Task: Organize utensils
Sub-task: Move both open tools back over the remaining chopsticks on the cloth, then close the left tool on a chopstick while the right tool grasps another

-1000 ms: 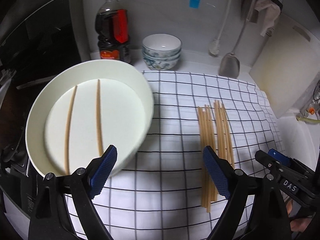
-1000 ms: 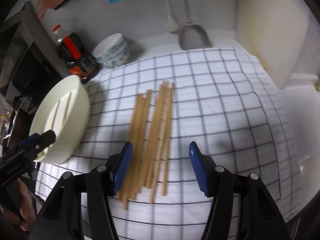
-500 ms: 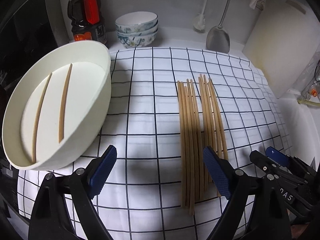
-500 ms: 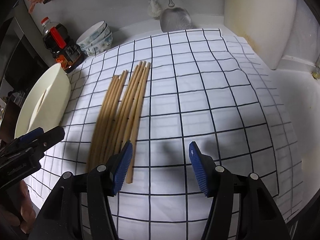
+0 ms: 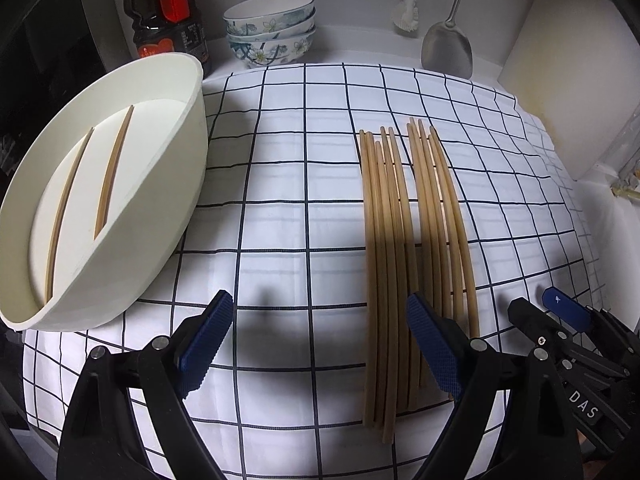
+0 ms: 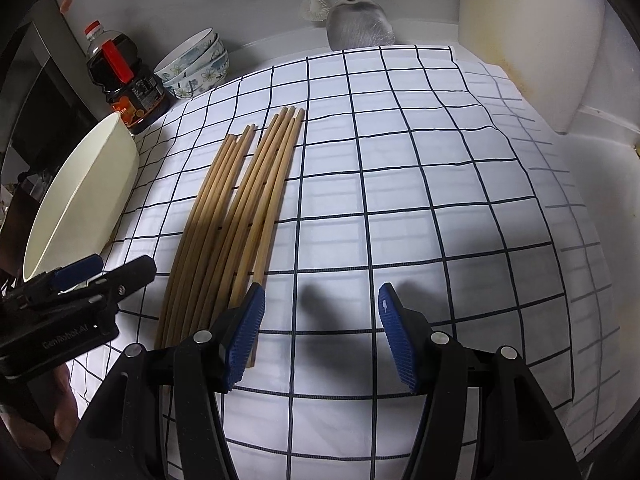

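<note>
Several wooden chopsticks [image 5: 404, 248] lie side by side on a white checked cloth [image 5: 288, 184]; they also show in the right wrist view [image 6: 236, 216]. A cream oval tub [image 5: 168, 184] at the left holds two chopsticks [image 5: 86, 184]; the tub also shows in the right wrist view [image 6: 80, 204]. My left gripper [image 5: 318, 344] is open and empty, low over the cloth, its right finger over the near ends of the chopsticks. My right gripper [image 6: 320, 336] is open and empty, just right of the chopsticks' near ends. The right gripper's tip shows in the left wrist view [image 5: 560, 316].
A dark sauce bottle [image 5: 168, 12] and stacked patterned bowls [image 5: 272, 28] stand at the back left. A metal spatula [image 5: 446, 48] and a brush [image 5: 408, 8] hang on the back wall. A pale cutting board [image 5: 568, 60] leans at the right.
Both grippers have drawn back toward the near edge of the cloth, so the tub and chopsticks lie farther ahead. Both stay open. The chopsticks have not moved.
</note>
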